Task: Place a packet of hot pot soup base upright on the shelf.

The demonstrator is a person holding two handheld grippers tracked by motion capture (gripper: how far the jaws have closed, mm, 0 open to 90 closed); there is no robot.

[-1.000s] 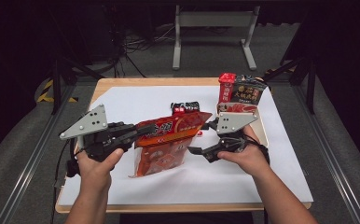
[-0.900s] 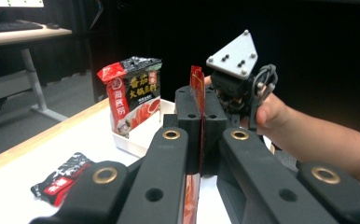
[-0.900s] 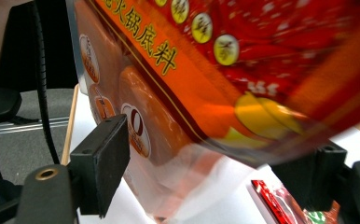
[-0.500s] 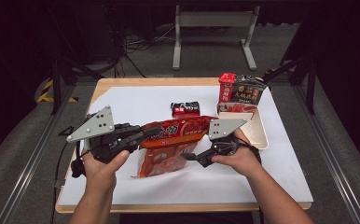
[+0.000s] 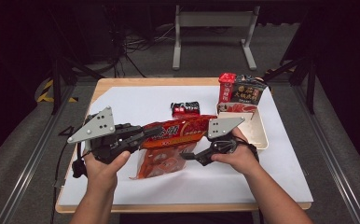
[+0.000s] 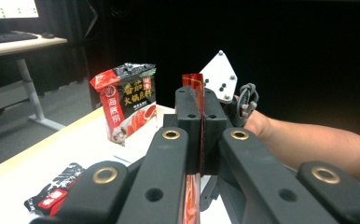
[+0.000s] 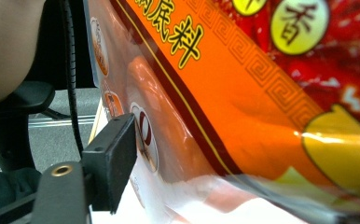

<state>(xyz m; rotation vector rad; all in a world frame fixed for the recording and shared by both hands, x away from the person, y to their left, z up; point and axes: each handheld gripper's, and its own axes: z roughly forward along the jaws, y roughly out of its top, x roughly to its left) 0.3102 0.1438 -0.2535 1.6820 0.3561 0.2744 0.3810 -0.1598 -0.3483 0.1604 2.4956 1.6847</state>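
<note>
A large red and orange food packet (image 5: pixel 180 132) is held above the white sheet, long side level. My left gripper (image 5: pixel 155 133) comes in from the left and is shut on the packet's left end. In the left gripper view the packet's thin edge (image 6: pixel 199 116) stands pinched between the jaws. My right gripper (image 5: pixel 190 156) points left beneath the packet's right half, open. In the right gripper view one finger (image 7: pixel 110 163) shows at the left, the packet (image 7: pixel 262 102) lies close across the gap, and the other finger is hidden.
A beige tray (image 5: pixel 258 135) sits at the right, with a red packet (image 5: pixel 225 86) and a dark packet (image 5: pixel 247 91) standing at its far end. A small black and red sachet (image 5: pixel 185 108) lies behind the held packet. White sheet (image 5: pixel 136 100) covers the wooden table.
The packet has swung from hanging tilted to lying level, still in my left gripper. My right gripper has moved left and in under the packet.
</note>
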